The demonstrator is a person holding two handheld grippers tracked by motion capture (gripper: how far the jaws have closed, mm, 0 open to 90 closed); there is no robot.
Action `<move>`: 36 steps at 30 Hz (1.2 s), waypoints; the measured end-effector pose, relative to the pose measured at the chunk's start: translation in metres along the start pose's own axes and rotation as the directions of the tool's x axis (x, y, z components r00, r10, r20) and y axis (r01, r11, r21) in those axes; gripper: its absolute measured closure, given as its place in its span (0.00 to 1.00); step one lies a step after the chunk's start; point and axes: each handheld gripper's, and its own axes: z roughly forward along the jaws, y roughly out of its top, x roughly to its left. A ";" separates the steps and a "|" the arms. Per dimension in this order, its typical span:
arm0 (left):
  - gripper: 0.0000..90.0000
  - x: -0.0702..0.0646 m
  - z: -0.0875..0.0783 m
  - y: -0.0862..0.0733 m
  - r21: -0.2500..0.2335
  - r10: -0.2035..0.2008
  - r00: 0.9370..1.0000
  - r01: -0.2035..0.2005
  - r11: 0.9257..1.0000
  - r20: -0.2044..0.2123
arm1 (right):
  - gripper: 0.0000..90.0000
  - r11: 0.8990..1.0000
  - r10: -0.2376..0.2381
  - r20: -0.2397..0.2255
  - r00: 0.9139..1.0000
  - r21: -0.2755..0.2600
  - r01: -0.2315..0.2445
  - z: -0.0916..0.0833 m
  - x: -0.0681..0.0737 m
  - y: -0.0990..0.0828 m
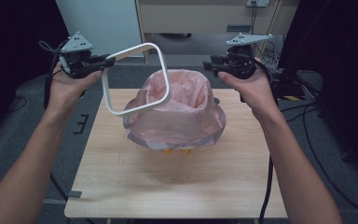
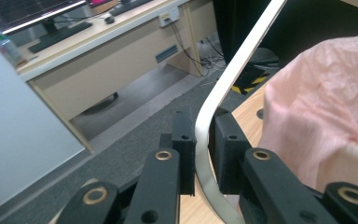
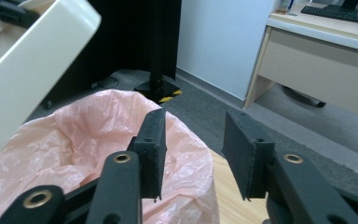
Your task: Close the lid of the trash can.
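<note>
From the high view I see my left gripper point(image 1: 106, 59) holding the white frame point(image 1: 137, 78) by 1 corner, lifted and tilted over the near-left rim of the bin, which is lined with a pink bag point(image 1: 177, 109) draped over its sides. I cannot tell what lies inside the bag. The bin stands on the wooden table point(image 1: 168, 182). My right gripper point(image 1: 207, 64) hovers beyond the bag's right side, touching nothing.

In the left gripper view, the 2 jaws pinch the frame's point(image 2: 233, 70) thin rail between their pads, with the bag point(image 2: 321, 116) just beside. A desk point(image 2: 98, 60) stands behind.

In the right gripper view, the jaws stand partly apart with nothing between them, above the bag's point(image 3: 74, 140) rim; the frame point(image 3: 23, 65) crosses the upper left.
</note>
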 end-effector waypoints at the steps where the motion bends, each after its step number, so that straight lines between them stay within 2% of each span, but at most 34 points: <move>1: 0.89 -0.004 0.010 0.008 0.010 0.014 1.000 -0.015 1.000 0.016 | 0.69 1.000 -0.007 0.006 1.000 0.000 0.007 0.000 0.000 0.002; 7: 0.89 -0.013 0.034 0.022 0.035 0.039 0.998 -0.041 0.999 0.053 | 0.72 1.000 -0.011 0.018 1.000 -0.021 0.012 -0.001 0.001 0.011; 16: 0.90 -0.017 0.051 0.030 0.048 0.042 0.996 -0.046 0.998 0.085 | 0.73 0.998 -0.023 0.008 1.000 -0.053 0.023 0.001 0.001 0.026; 25: 0.89 -0.025 0.069 0.048 0.091 0.063 0.990 -0.075 0.993 0.127 | 0.66 0.996 -0.035 -0.042 0.999 -0.079 0.032 0.025 0.008 0.040; 30: 0.89 -0.029 0.075 0.052 0.096 0.059 0.988 -0.073 0.993 0.143 | 0.67 0.997 -0.055 -0.024 0.998 -0.057 0.053 0.037 0.010 0.041; 31: 0.89 -0.031 0.077 0.053 0.099 0.060 0.986 -0.076 0.992 0.153 | 0.68 0.997 -0.062 -0.010 0.998 -0.039 0.061 0.044 0.011 0.040; 36: 0.89 -0.033 0.080 0.054 0.099 0.051 0.986 -0.068 0.993 0.160 | 0.77 0.995 -0.098 0.040 0.994 0.000 0.098 0.053 0.015 0.036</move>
